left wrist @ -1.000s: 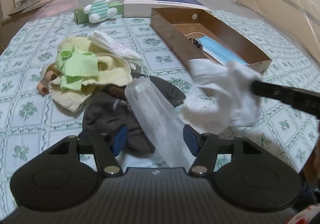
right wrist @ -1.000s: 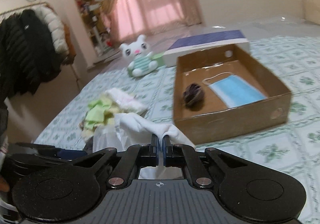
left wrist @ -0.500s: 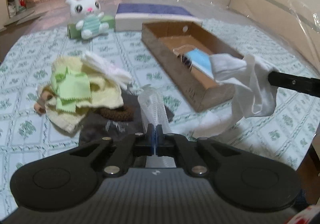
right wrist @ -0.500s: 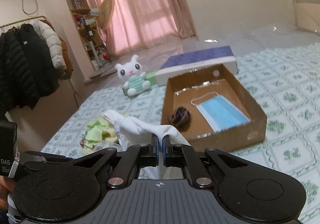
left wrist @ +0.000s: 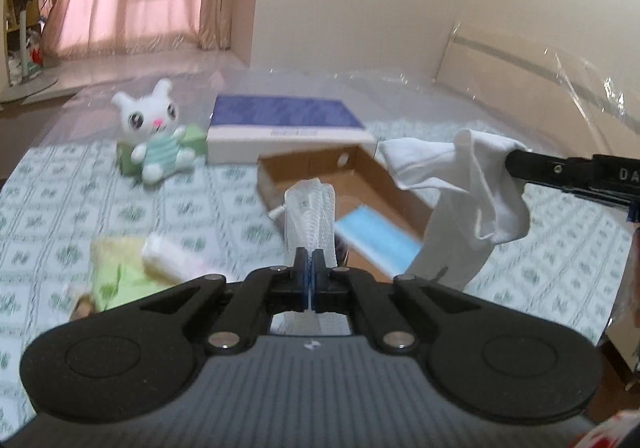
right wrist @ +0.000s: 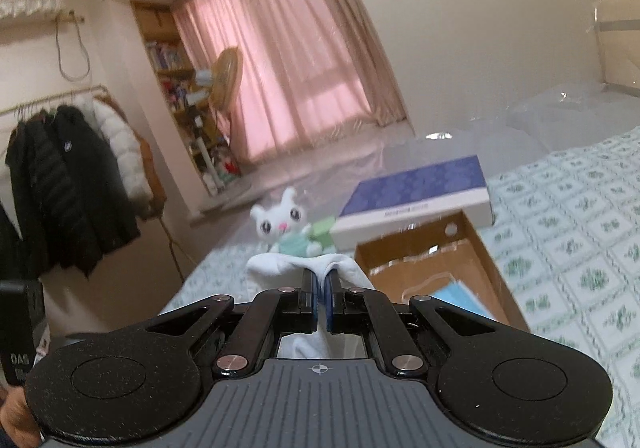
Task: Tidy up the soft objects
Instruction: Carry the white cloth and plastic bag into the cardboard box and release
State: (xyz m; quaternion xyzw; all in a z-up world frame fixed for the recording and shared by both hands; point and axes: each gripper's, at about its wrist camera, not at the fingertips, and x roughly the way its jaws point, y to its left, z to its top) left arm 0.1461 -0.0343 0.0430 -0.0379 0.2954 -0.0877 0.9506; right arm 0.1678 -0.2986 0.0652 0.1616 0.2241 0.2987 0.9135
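My left gripper (left wrist: 309, 254) is shut on a white mesh face mask (left wrist: 310, 214) and holds it up above the bed. My right gripper (right wrist: 320, 280) is shut on a white cloth (right wrist: 268, 266); in the left wrist view that cloth (left wrist: 460, 184) hangs from it at the right, above the brown cardboard box (left wrist: 384, 176). The box (right wrist: 486, 252) holds a blue face mask (left wrist: 376, 240), which also shows in the right wrist view (right wrist: 460, 294). A pile of yellow and green cloths (left wrist: 128, 268) lies on the bed at lower left.
A white plush rabbit (left wrist: 154, 132) sits by a green box (left wrist: 196, 136) at the far end of the patterned bedspread (left wrist: 60, 200). A flat blue-and-white box (left wrist: 284, 128) lies behind the cardboard box. Coats (right wrist: 60, 180) hang at the left of the room.
Both grippers have risen from the bed with their items. The left gripper shut on the mesh mask and lifted it off the pile. The white cloth now hangs higher, over the box.
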